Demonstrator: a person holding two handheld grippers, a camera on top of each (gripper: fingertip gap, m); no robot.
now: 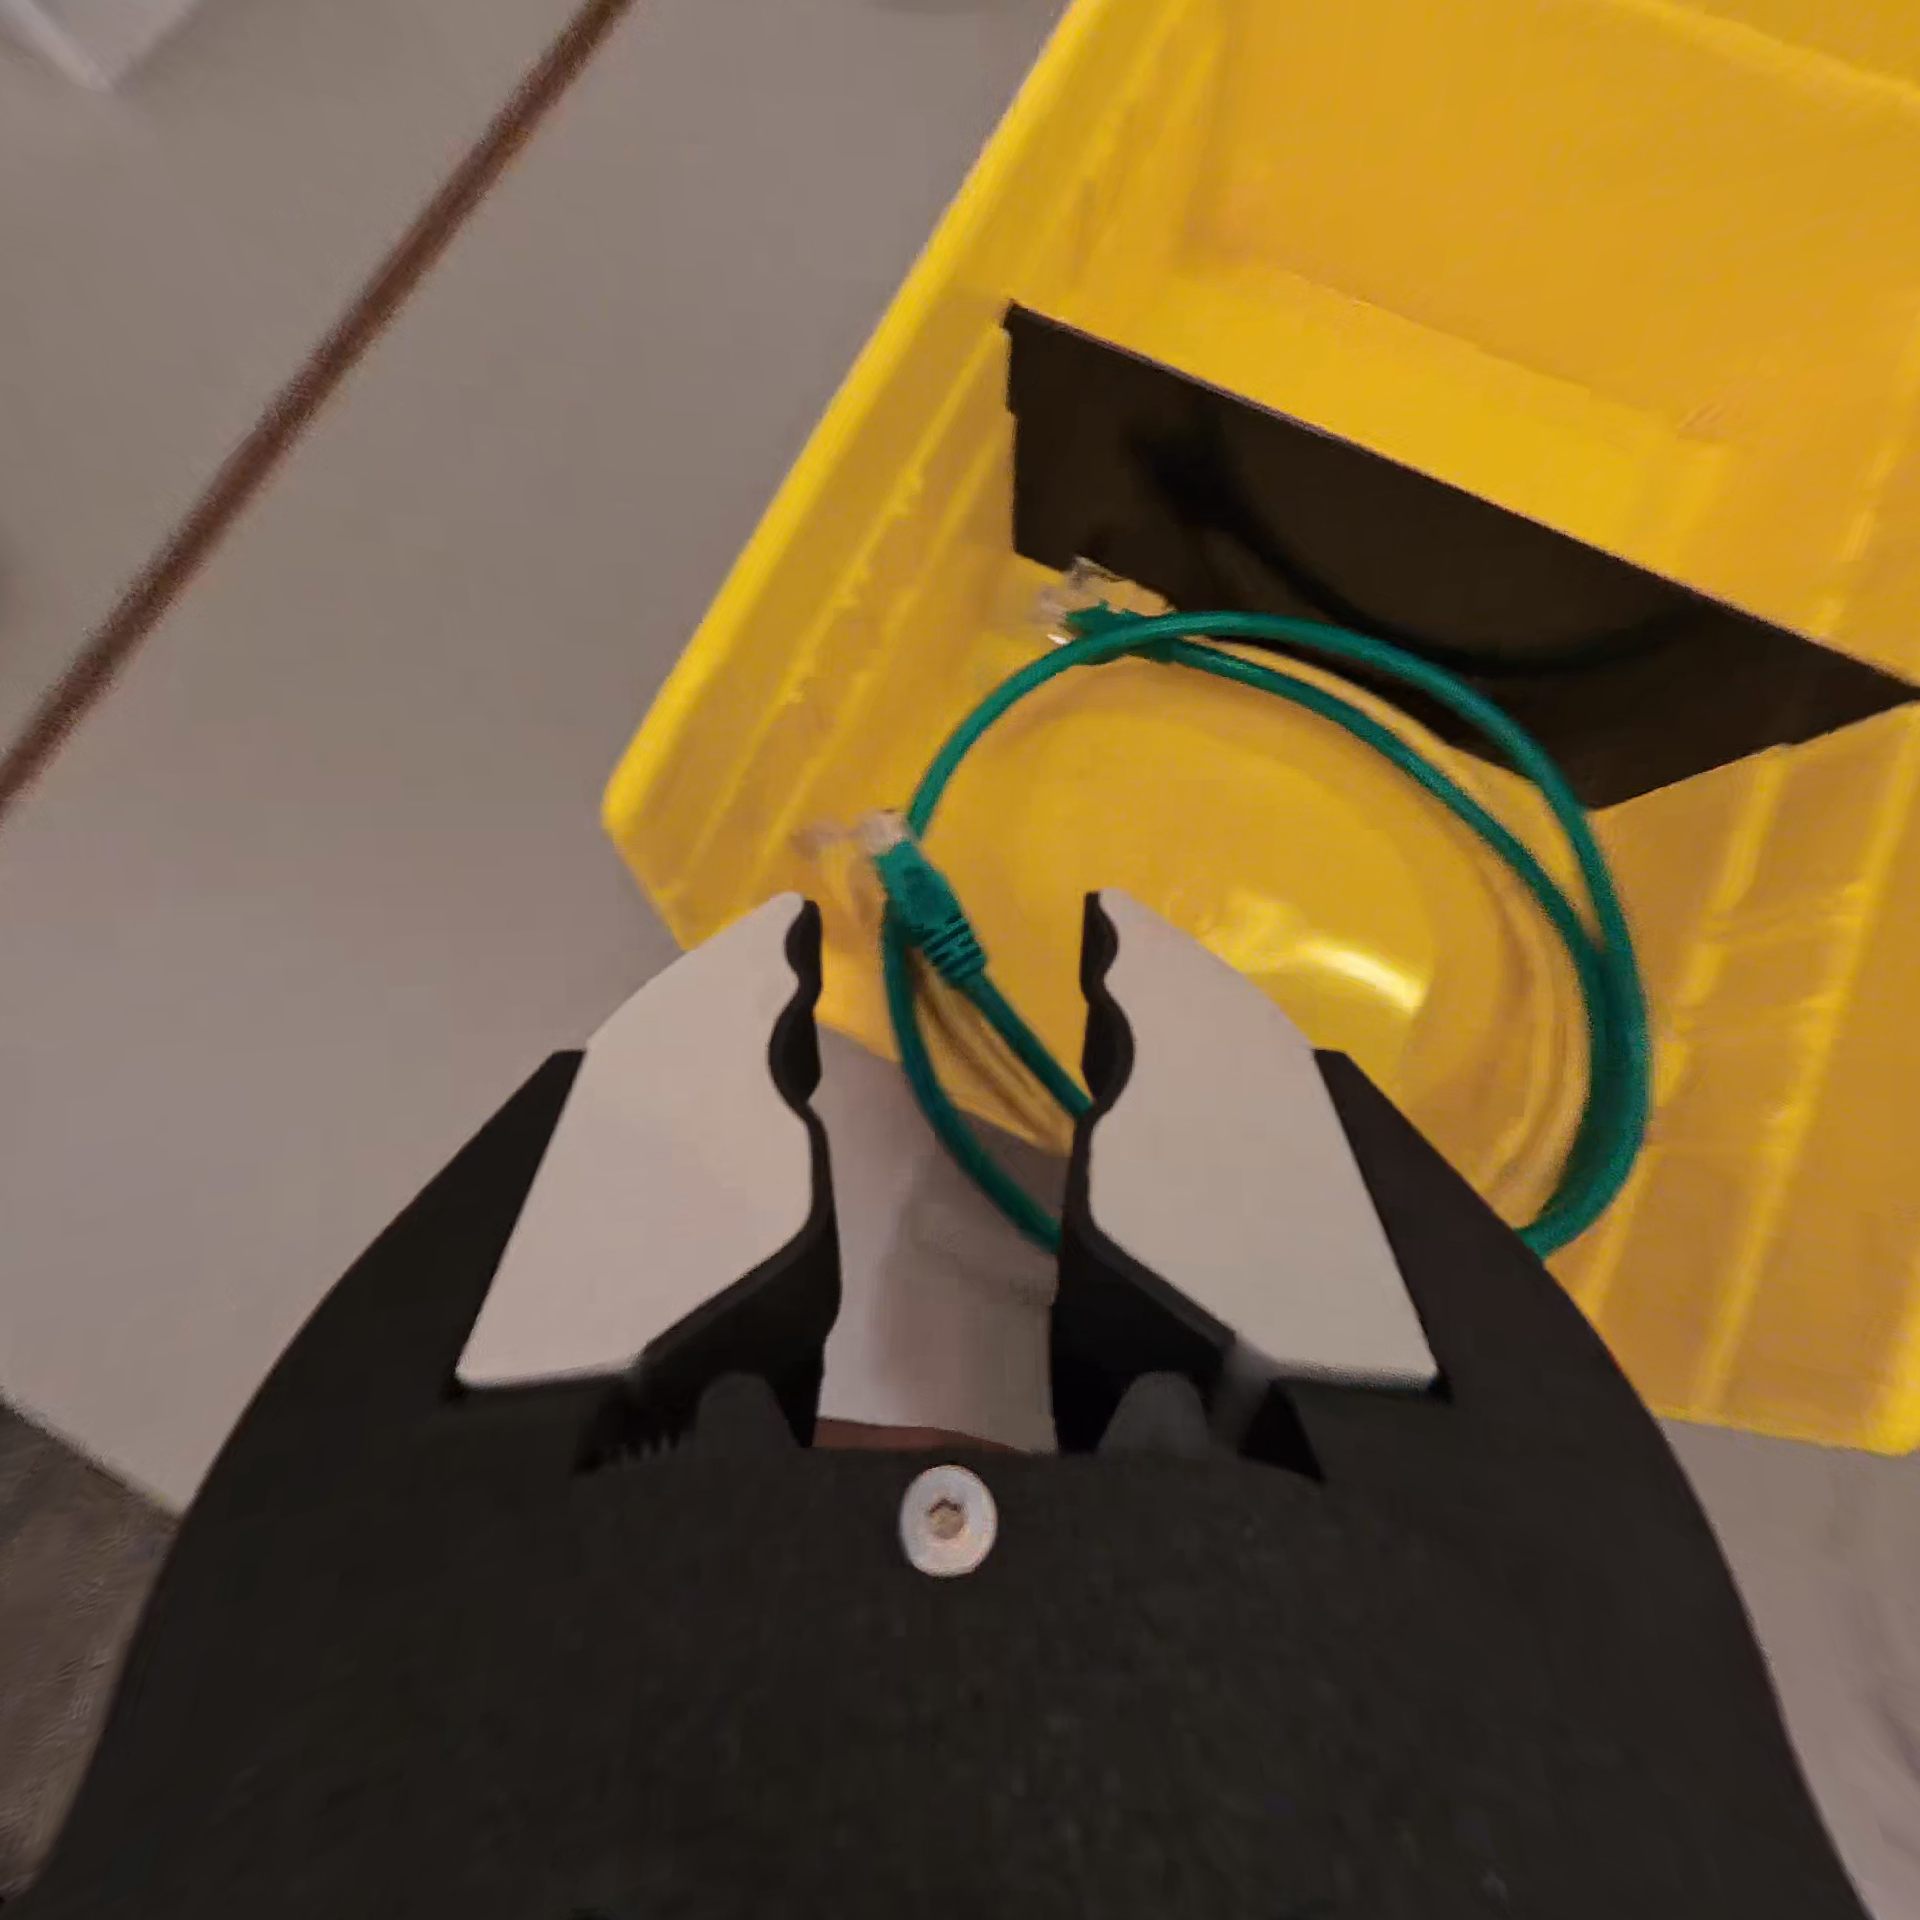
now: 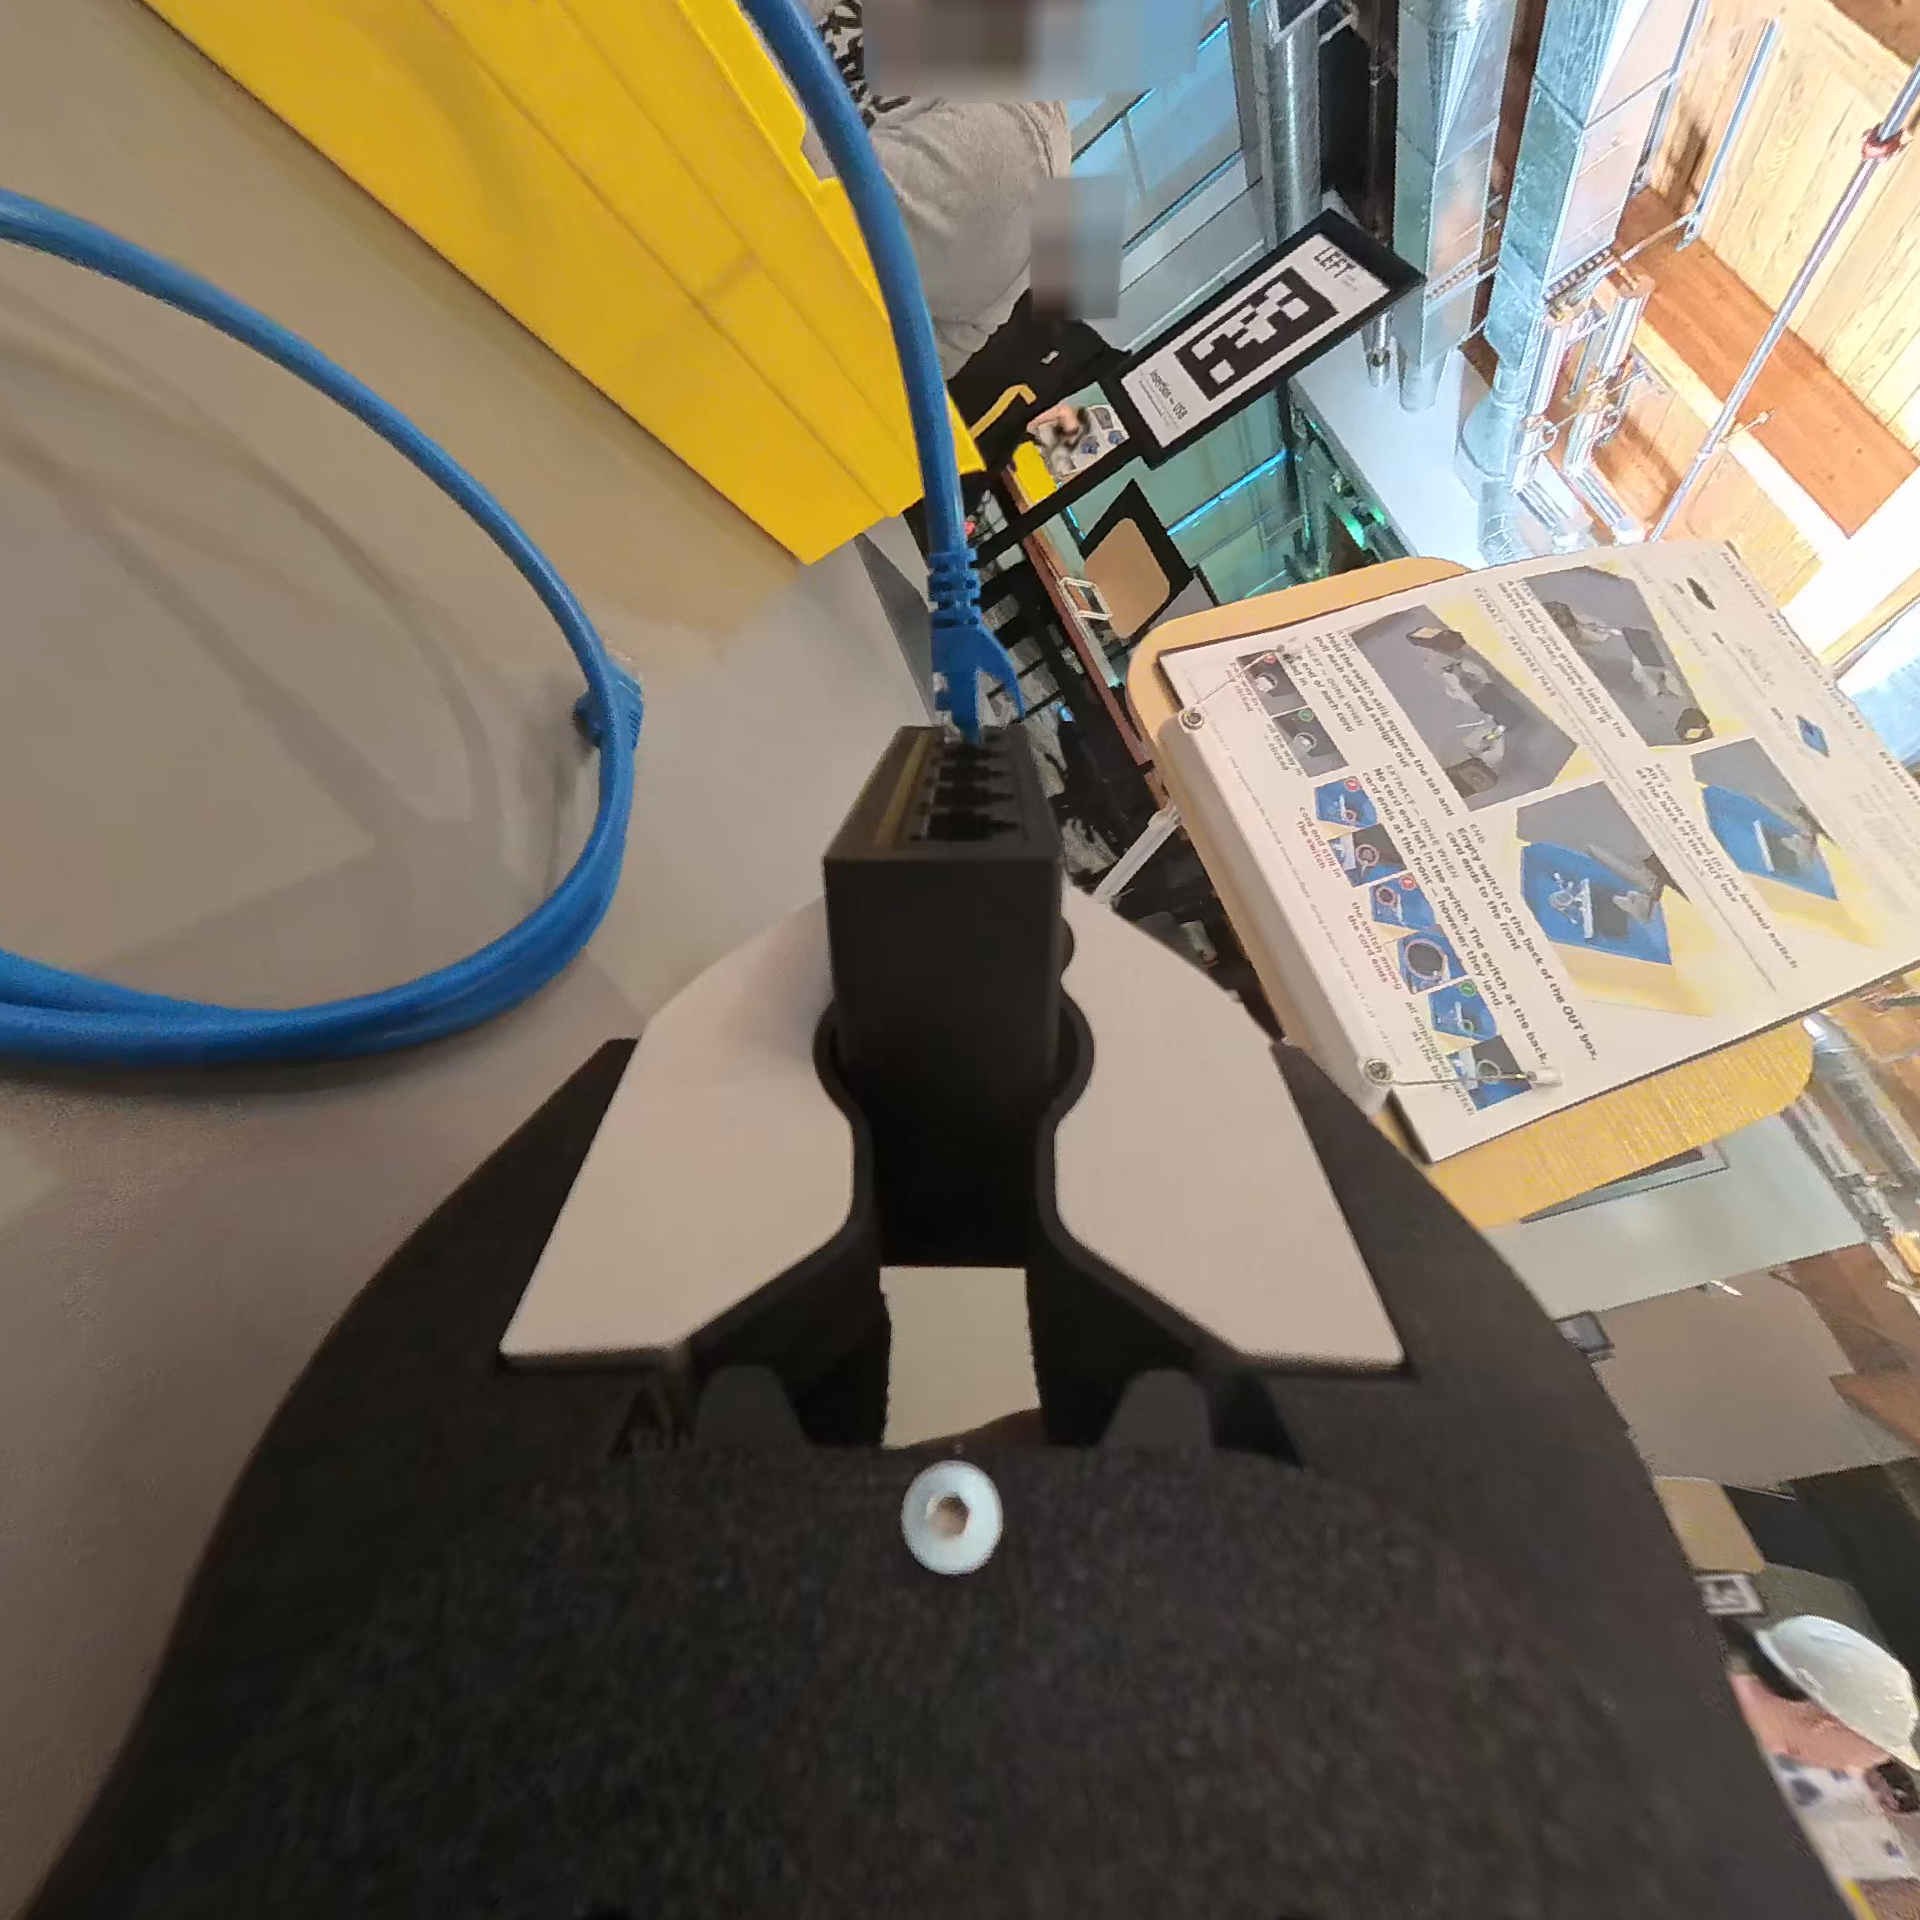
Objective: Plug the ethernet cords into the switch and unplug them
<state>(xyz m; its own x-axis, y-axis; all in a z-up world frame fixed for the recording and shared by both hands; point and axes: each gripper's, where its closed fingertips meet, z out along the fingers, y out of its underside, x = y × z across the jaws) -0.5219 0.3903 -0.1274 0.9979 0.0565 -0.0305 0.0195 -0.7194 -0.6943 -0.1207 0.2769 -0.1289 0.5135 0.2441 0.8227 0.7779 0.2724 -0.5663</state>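
My right gripper (image 2: 951, 1023) is clamped on the black switch (image 2: 940, 894), port face pointing away from me. One blue cord (image 2: 613, 727) is seated in the far port by its plug (image 2: 961, 665); the rest of it loops over the grey table (image 2: 260, 1247), its other plug lying loose there. My left gripper (image 1: 948, 914) hangs with jaws apart and empty above the yellow bin (image 1: 1351, 312), where the green cord (image 1: 1455, 727) lies coiled. Its near plug (image 1: 920, 914) sits between my fingertips (motion blur; contact cannot be judged).

Step in hand, as I judge it: fetching the second cord for plugging in. Next move calls for closing on the green boot just behind the clear connector, lifting it clear of the bin wall, then lining it up square with a free port.
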